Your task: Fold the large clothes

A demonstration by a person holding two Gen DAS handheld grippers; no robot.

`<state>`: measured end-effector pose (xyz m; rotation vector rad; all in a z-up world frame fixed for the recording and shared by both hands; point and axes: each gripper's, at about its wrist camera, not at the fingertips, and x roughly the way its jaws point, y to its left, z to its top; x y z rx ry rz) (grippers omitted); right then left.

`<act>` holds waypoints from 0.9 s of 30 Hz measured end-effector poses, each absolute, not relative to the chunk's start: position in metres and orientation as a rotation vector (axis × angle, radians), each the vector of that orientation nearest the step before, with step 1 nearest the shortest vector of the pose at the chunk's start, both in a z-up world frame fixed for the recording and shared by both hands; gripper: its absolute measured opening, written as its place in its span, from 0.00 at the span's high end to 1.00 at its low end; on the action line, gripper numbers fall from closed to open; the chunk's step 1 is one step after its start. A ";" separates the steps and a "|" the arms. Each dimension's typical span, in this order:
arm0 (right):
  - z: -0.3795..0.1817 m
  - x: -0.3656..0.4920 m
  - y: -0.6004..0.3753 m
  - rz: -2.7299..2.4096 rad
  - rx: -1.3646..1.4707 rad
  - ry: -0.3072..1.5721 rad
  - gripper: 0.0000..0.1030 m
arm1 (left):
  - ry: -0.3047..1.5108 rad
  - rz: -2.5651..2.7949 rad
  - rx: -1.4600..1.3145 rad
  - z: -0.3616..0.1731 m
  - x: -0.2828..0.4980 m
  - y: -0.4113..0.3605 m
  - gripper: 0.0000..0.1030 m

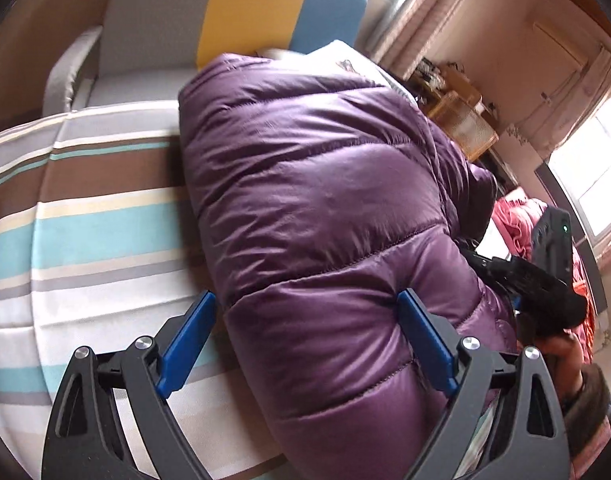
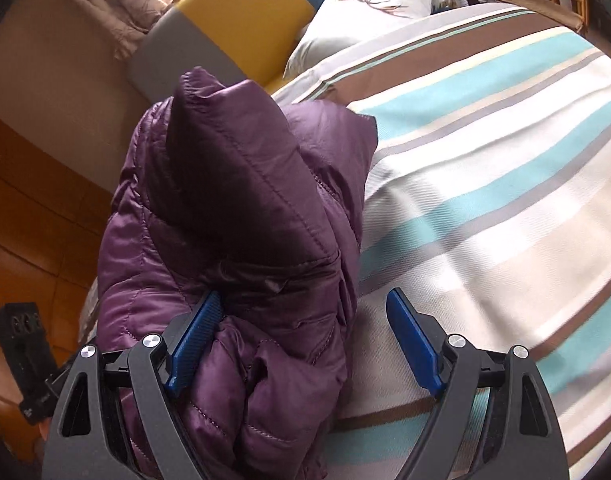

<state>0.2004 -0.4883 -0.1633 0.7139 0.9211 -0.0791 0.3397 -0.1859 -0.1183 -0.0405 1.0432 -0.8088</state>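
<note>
— Two grippers, both with jaws spread wide. On our left gripper [image 1: 305, 336] the blue pads [image 1: 189, 340] stand apart, and the purple down jacket [image 1: 325, 208] bulges up between them. The right-hand pad seems to touch the fabric; the other is clear of it. We grip nothing there.

— And our right gripper [image 2: 305, 340]?

— The same: fingers [image 2: 415, 344] apart, nothing clamped. The jacket lies under its left pad and brushes it, while the other pad hangs over the striped bedcover [image 2: 485, 200].

— Where do we have the jacket, then?

— It lies bunched in a thick puffy heap on the striped bedcover, near the edge of the bed. From the right wrist we see wooden floor [image 2: 33, 220] just beside it. One dark quilted flap sticks up at the top of the heap.

— What lies beyond it?

— A white pillow with a deer print [image 2: 369, 4] at the head of the bed, and a grey, yellow and blue headboard [image 1: 241, 12] behind. From the left wrist we also see a wicker shelf [image 1: 461, 120] and pink curtains [image 1: 421, 12] by the window.

— Are the grippers near one another?

— Yes, the right one shows at the edge of the left view, just past the jacket.
</note>
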 end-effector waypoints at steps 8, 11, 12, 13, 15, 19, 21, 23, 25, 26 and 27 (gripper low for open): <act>-0.174 0.222 -0.487 0.009 0.704 0.936 0.23 | 1.104 -0.847 -0.029 -0.130 0.350 -0.197 0.21; -0.178 0.224 -0.484 0.052 0.755 0.919 0.35 | 1.104 -0.861 -0.030 -0.133 0.349 -0.198 0.27; -0.180 0.224 -0.485 0.072 0.780 0.908 0.44 | 1.103 -0.868 -0.031 -0.132 0.348 -0.198 0.29; -0.182 0.223 -0.485 0.092 0.808 0.897 0.46 | 1.098 -0.874 -0.025 -0.132 0.347 -0.199 0.34; -0.182 0.218 -0.483 0.109 0.820 0.874 0.55 | 1.073 -0.887 0.004 -0.126 0.341 -0.201 0.40; -0.175 0.208 -0.483 0.121 0.821 0.837 0.65 | 1.015 -0.898 0.038 -0.114 0.331 -0.201 0.54; -0.169 0.200 -0.480 0.128 0.804 0.812 0.68 | 0.987 -0.901 0.052 -0.108 0.325 -0.200 0.57; -0.165 0.192 -0.479 0.135 0.796 0.792 0.69 | 0.964 -0.905 0.071 -0.101 0.317 -0.199 0.59; -0.162 0.181 -0.478 0.139 0.803 0.776 0.69 | 0.946 -0.907 0.075 -0.095 0.310 -0.197 0.60; -0.159 0.178 -0.475 0.141 0.804 0.769 0.69 | 0.935 -0.908 0.070 -0.091 0.305 -0.195 0.61; -0.157 0.173 -0.473 0.144 0.800 0.762 0.69 | 0.924 -0.908 0.072 -0.088 0.301 -0.192 0.61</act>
